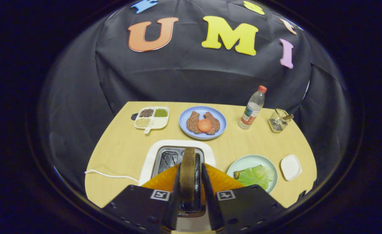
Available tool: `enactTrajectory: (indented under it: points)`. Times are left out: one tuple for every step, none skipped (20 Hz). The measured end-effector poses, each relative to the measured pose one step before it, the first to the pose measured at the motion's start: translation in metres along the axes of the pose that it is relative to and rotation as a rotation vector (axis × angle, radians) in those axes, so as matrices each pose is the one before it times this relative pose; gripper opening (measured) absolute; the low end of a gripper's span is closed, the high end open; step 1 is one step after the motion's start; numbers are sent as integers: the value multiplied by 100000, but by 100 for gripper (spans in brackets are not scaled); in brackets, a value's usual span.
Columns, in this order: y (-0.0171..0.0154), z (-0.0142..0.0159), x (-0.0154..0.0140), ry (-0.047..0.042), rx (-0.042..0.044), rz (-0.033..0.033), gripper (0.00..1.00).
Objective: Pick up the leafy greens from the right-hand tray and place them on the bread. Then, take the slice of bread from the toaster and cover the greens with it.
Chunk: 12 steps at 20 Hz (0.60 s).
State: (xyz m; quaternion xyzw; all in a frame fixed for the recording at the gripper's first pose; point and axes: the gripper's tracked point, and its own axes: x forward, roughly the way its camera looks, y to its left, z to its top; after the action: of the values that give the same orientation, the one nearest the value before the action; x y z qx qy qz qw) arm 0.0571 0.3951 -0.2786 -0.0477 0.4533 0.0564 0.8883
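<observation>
The wooden counter (119,146) carried a white toaster (151,156) at its near edge. Above the toaster's slot, the tool (191,182) was clenched on a bread slice (188,169), held upright on edge. Right of the toaster sat a pale green plate (243,162) with leafy greens (256,177) on bread. Beyond the toaster stood a blue plate (184,117) of meat and a bottle (252,109), its label unreadable.
</observation>
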Motion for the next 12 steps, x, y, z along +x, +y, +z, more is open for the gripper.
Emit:
enactTrajectory:
  points:
    - [91, 234, 37, -36, 896, 1380, 19]
    - [99, 331, -391, -685, -110, 1258, 18]
    - [4, 260, -425, -1056, -114, 1389, 14]
    - [176, 481, -461, -1157, 251, 2038, 14]
    - [63, 358, -503, -772, 297, 1634, 14]
    - [50, 340, -499, -83, 48, 1117, 14]
    - [80, 263, -764, -18, -163, 1751, 14]
    - [-57, 568, -763, -801, 206, 1106, 14]
    - [-318, 810, -641, -1790, 496, 648, 14]
    - [-224, 908, -892, -2022, 686, 1072, 14]
    - [-78, 718, -754, -1944, 702, 1558, 14]
    - [-196, 784, -764, -1818, 898, 1263, 14]
